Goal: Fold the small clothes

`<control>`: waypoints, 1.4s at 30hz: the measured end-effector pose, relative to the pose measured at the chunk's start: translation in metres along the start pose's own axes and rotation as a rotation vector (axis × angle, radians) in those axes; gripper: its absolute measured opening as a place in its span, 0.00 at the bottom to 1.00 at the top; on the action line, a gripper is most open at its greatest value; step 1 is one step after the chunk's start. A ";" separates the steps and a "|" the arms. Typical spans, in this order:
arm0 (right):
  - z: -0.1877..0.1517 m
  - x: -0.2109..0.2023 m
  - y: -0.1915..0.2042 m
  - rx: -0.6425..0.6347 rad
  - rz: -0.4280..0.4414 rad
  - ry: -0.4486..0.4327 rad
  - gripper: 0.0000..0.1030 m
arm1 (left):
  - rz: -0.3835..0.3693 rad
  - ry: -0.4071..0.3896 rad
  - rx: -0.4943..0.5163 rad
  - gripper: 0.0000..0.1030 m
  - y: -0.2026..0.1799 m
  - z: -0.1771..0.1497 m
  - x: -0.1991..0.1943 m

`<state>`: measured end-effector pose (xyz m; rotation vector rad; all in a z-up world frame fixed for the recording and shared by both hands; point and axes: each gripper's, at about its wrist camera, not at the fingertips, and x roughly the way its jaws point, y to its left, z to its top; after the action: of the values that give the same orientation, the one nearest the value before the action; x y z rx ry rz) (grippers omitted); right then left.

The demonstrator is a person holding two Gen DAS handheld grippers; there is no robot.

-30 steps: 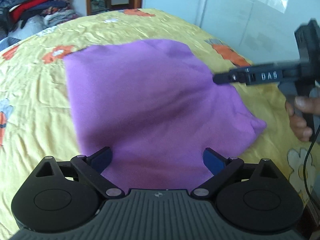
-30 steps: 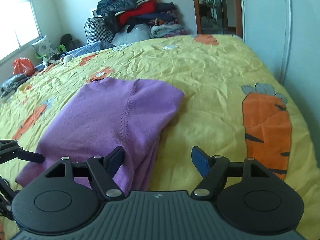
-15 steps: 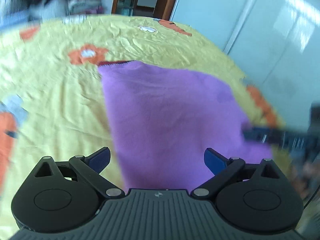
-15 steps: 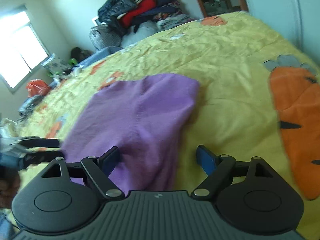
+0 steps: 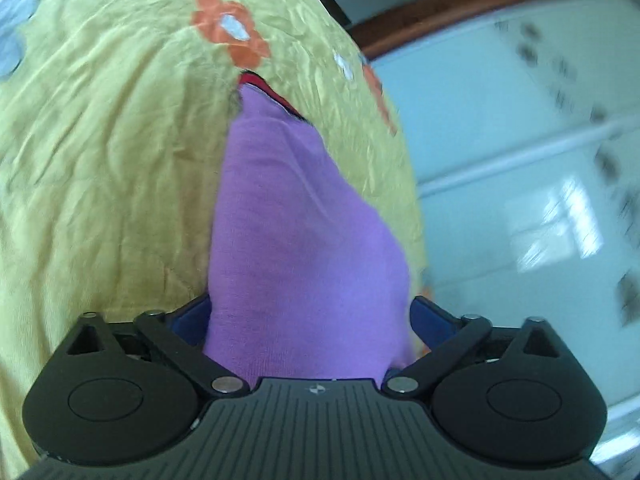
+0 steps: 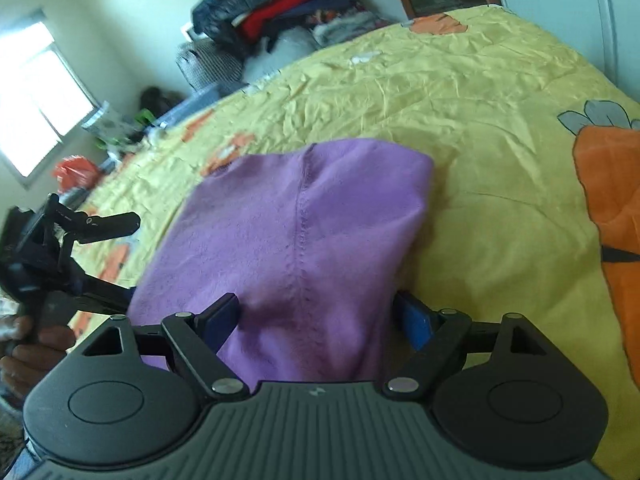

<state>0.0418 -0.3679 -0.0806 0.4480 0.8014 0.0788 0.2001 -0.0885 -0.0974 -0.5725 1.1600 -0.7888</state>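
The purple garment (image 6: 296, 240) lies folded on the bed's yellow sheet (image 6: 480, 120), stretching away ahead of both tools. The left tool (image 5: 308, 316) straddles the near end of the cloth; its jaws are closing, the fabric fills the gap between the blue pads (image 5: 426, 318), and whether they already press on it cannot be told. The right tool (image 6: 316, 316) stands released, wide apart over the garment's near edge, cloth between its pads. The left tool (image 6: 100, 256) also appears at the garment's left side.
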 end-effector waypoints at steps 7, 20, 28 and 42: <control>-0.012 -0.004 0.072 -0.320 -0.187 -0.089 0.26 | 0.326 -0.032 0.353 0.25 -0.071 -0.028 0.004; 0.034 -0.068 0.167 -0.256 0.080 -0.215 0.24 | 0.414 -0.178 0.453 0.31 -0.147 -0.024 -0.133; -0.022 -0.048 0.099 -0.196 0.024 -0.136 0.91 | 0.414 -0.160 0.175 0.74 -0.013 -0.077 -0.193; -0.095 -0.031 0.093 -0.352 -0.112 -0.046 0.09 | 0.470 -0.124 0.266 0.87 0.007 -0.164 -0.139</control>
<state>-0.0383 -0.2575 -0.0786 0.0714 0.7478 0.1025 0.0193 0.0256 -0.0733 -0.1146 1.0007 -0.4822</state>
